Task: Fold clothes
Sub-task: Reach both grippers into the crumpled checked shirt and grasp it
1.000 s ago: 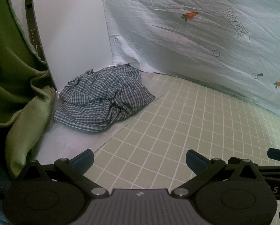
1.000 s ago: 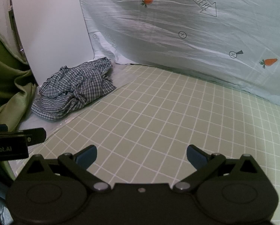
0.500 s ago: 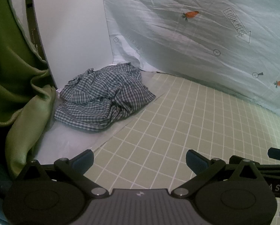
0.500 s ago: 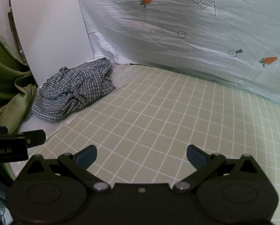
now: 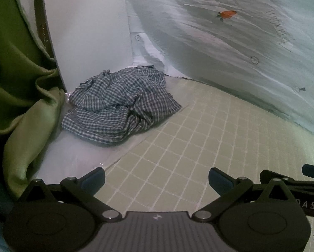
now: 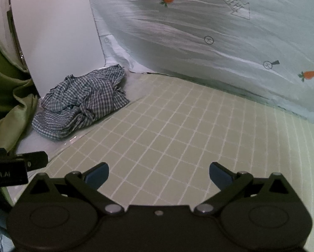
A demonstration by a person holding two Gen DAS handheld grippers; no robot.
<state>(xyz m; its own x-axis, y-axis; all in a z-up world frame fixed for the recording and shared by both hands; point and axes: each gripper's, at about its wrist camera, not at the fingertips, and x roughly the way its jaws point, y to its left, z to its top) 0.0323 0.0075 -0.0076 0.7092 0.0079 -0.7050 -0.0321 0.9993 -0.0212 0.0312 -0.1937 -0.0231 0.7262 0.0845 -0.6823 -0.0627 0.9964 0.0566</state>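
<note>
Ahead, crumpled checked shirt (image 5: 121, 105) against white board (image 5: 87, 27); both hand-held grippers (image 5: 157, 178) (image 6: 159, 173) wide, empty.

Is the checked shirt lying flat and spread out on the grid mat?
No, the checked shirt sits crumpled in a heap in the corner, beside the grid mat.

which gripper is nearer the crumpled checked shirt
Left. The left gripper is open, with the checked shirt ahead of it, slightly to its left. The right gripper, also open, sits further off, with the shirt far to its left.
</note>
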